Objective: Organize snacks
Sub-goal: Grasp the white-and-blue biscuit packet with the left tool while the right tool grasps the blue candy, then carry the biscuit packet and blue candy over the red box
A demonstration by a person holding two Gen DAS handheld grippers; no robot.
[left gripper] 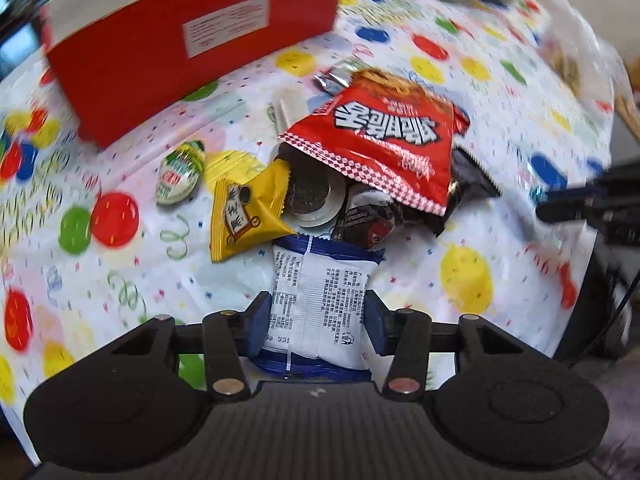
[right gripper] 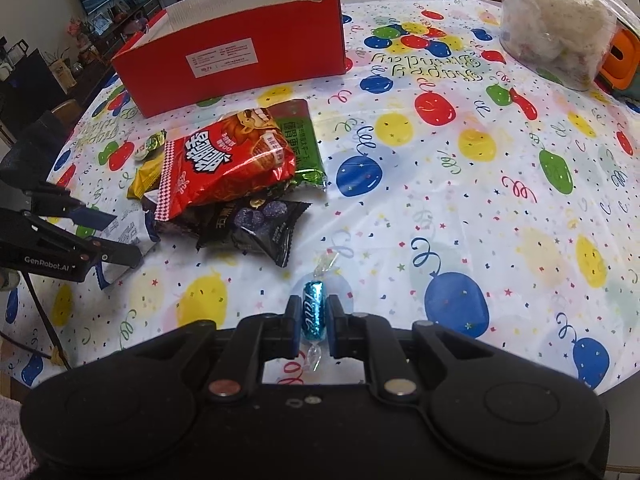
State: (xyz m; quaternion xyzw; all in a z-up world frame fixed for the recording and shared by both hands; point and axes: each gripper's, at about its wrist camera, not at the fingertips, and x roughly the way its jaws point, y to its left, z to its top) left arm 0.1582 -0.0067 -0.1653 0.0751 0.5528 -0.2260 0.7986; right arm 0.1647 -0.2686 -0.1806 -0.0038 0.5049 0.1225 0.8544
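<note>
My left gripper (left gripper: 316,316) is shut on a white and blue snack packet (left gripper: 320,300) at the near edge of a snack pile. The pile holds a big red chip bag (left gripper: 384,140), a yellow packet (left gripper: 244,216), a round lidded cup (left gripper: 312,196) and a dark packet (right gripper: 260,228). A green packet (right gripper: 302,140) lies behind the red bag (right gripper: 224,160). My right gripper (right gripper: 314,316) is shut on a blue wrapped candy (right gripper: 314,312) just above the tablecloth. The open red box (right gripper: 236,52) stands at the back left of the table. The left gripper also shows in the right wrist view (right gripper: 116,236).
A small green-and-white jelly cup (left gripper: 180,172) lies left of the pile. A clear bag of white puffed snacks (right gripper: 556,28) and an orange item (right gripper: 618,56) sit at the far right. The balloon tablecloth (right gripper: 460,208) covers the round table. Chairs stand behind it.
</note>
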